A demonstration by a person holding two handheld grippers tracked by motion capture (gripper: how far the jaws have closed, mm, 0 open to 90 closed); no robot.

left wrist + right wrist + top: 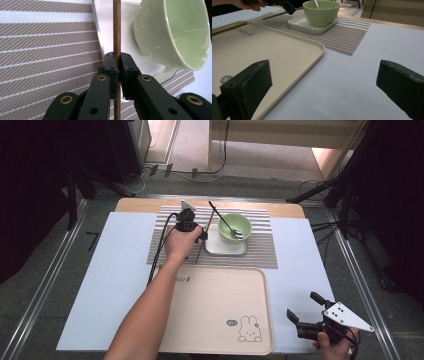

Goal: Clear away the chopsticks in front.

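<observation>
My left gripper (117, 67) pinches the chopstick (116, 30), so the part between my pads is hidden, and both ends run off the top and bottom edges of the left gripper view. There the green bowl (175, 32) is cut by the top and right edges, and the white plate (105, 27) under it is mostly covered. From above, my hand (181, 242) covers the middle of the chopstick. The spoon (231, 227) in the bowl is too small to make out. The print on the tray (215, 320) is too small to read
</observation>
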